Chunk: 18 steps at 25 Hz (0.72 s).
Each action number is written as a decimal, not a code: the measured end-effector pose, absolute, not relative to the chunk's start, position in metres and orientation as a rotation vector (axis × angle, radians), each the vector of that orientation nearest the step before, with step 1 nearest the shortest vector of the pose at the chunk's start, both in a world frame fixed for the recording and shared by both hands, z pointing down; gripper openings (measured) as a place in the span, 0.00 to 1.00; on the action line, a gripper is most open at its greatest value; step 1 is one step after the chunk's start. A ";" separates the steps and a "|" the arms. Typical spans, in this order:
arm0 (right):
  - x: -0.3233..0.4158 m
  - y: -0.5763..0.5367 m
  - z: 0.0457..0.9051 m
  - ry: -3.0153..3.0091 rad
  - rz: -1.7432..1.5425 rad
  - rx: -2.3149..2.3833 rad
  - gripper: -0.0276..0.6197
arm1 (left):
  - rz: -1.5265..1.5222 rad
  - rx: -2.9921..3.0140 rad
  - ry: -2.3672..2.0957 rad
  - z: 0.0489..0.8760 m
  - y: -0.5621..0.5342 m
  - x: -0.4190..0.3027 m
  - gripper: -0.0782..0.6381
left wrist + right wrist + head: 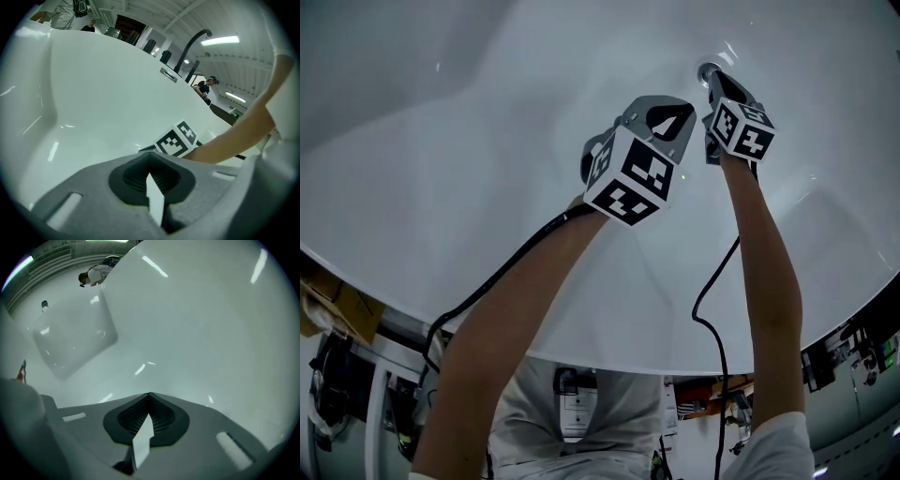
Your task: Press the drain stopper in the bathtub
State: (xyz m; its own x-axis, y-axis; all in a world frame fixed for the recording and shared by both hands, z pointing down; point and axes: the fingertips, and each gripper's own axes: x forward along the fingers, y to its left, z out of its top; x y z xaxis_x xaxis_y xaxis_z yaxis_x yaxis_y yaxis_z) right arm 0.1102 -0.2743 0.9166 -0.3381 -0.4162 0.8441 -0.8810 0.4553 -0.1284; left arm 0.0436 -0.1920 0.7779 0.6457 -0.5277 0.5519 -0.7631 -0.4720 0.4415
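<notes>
Over the white bathtub (pixel 487 141), the left tongs (pixel 667 117) hover mid-basin, clenched tip to tip on nothing and clear of the tub's floor. Just to their right, the right tongs (pixel 719 82) are likewise clenched and empty, with their tip down at the chrome drain stopper (pixel 707 69), which sits in the tub floor at the far end. Whether they touch it cannot be told.

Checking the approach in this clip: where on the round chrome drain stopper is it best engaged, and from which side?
Probably its top face, from straight above. The round chrome drain stopper sits low in the white bathtub floor, with no raised edge visible to pinch, so pressing down with a shut tip suits it. The right gripper, jaws together, is close beside it.
</notes>
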 end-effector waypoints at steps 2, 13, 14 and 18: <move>0.111 -0.274 0.934 -1.886 0.790 1.108 0.04 | 0.438 2.177 -0.996 0.783 -0.192 0.036 0.11; 0.121 -0.271 0.989 -1.806 0.850 1.121 0.04 | 0.454 2.160 -0.956 0.831 -0.192 0.043 0.11; 0.123 -0.273 0.991 -1.798 0.853 1.126 0.04 | 0.452 2.161 -0.953 0.831 -0.193 0.043 0.11; 0.130 -0.274 0.999 -1.773 0.856 1.123 0.04 | 0.460 2.158 -0.950 0.837 -0.191 0.044 0.11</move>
